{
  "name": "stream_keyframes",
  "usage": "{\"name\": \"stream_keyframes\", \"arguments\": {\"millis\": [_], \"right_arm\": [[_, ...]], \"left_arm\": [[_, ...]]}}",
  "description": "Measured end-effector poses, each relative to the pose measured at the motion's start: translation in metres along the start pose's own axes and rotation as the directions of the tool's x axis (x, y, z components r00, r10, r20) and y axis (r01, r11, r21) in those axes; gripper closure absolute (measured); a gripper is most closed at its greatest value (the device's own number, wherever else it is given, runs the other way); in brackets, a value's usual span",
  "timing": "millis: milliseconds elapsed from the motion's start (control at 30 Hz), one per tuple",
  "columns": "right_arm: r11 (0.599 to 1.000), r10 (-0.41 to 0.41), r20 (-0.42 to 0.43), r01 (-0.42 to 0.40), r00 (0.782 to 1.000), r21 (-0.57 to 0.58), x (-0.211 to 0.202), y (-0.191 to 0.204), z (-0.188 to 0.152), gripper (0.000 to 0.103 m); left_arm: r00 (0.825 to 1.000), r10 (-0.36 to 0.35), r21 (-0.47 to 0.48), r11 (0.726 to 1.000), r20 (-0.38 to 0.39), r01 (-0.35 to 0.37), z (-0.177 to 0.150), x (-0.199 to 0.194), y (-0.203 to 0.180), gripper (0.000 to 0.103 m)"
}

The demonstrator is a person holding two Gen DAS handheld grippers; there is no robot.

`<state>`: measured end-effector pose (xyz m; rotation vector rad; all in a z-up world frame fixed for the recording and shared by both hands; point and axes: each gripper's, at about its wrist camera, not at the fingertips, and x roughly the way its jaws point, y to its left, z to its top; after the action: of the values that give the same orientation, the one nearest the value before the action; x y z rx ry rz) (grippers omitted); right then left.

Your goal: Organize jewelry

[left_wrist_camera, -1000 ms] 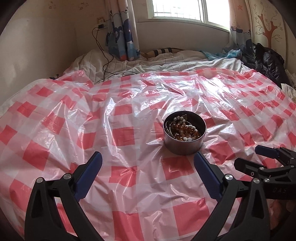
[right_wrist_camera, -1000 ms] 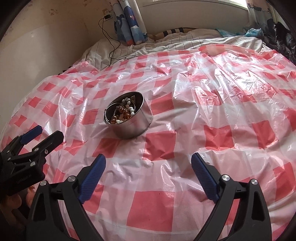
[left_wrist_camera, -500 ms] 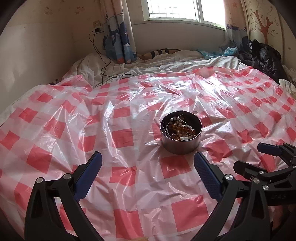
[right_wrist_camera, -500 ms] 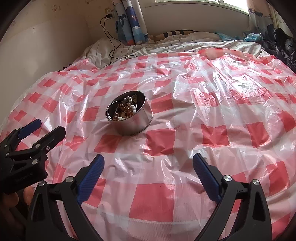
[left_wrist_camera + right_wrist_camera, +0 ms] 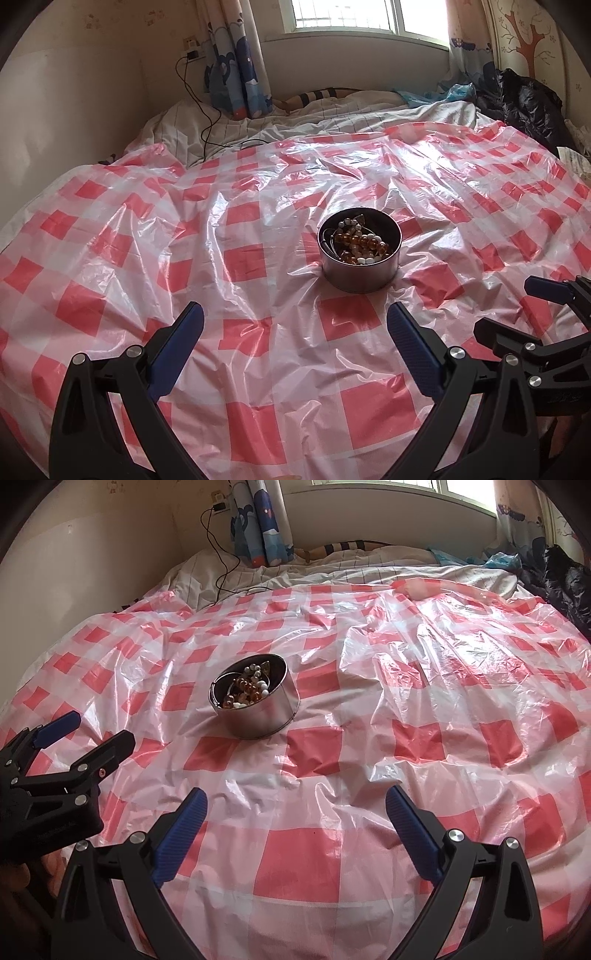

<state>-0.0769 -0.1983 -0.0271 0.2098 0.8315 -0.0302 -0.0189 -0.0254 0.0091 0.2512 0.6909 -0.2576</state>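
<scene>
A round metal tin (image 5: 360, 275) (image 5: 258, 720) stands on the red-and-white checked plastic sheet (image 5: 243, 258) (image 5: 417, 746). Amber and white beaded jewelry (image 5: 360, 245) (image 5: 249, 692) lies heaped inside it. My left gripper (image 5: 295, 325) is open with nothing between its blue pads, a short way in front of the tin. In the right wrist view the left gripper (image 5: 92, 729) shows at the left edge, also open. My right gripper (image 5: 295, 808) is open and holds nothing, in front and to the right of the tin. From the left wrist view the right gripper (image 5: 513, 308) appears at the right edge.
The sheet covers a bed. Rumpled white bedding (image 5: 295, 122) and a black cable (image 5: 207, 122) lie beyond it near a patterned curtain (image 5: 236, 66). A black bag (image 5: 524, 99) sits at the far right. A wall (image 5: 74, 103) runs along the left.
Both grippers have pulled back and risen slightly, so the tin sits farther off in both views. Both stay open. The tin and its jewelry have not moved.
</scene>
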Motion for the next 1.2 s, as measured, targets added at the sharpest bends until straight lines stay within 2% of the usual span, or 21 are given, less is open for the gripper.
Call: {"name": "stream_keyframes", "arguments": {"millis": [133,1200], "right_arm": [[1.0,-0.006,0.004,0.006,1.0,0.001,-0.0031,-0.0001,-0.0023,0.009],[1.0,-0.016,-0.026,0.017,1.0,0.021,0.0041,-0.0035,-0.0062,0.008]], "left_arm": [[1.0,-0.022,-0.021,1.0,0.002,0.022,-0.0022,-0.0037,0.0018,0.008],[0.999,-0.042,-0.029,0.999,0.003,0.043,0.0002,-0.0063,-0.0051,0.008]]}}
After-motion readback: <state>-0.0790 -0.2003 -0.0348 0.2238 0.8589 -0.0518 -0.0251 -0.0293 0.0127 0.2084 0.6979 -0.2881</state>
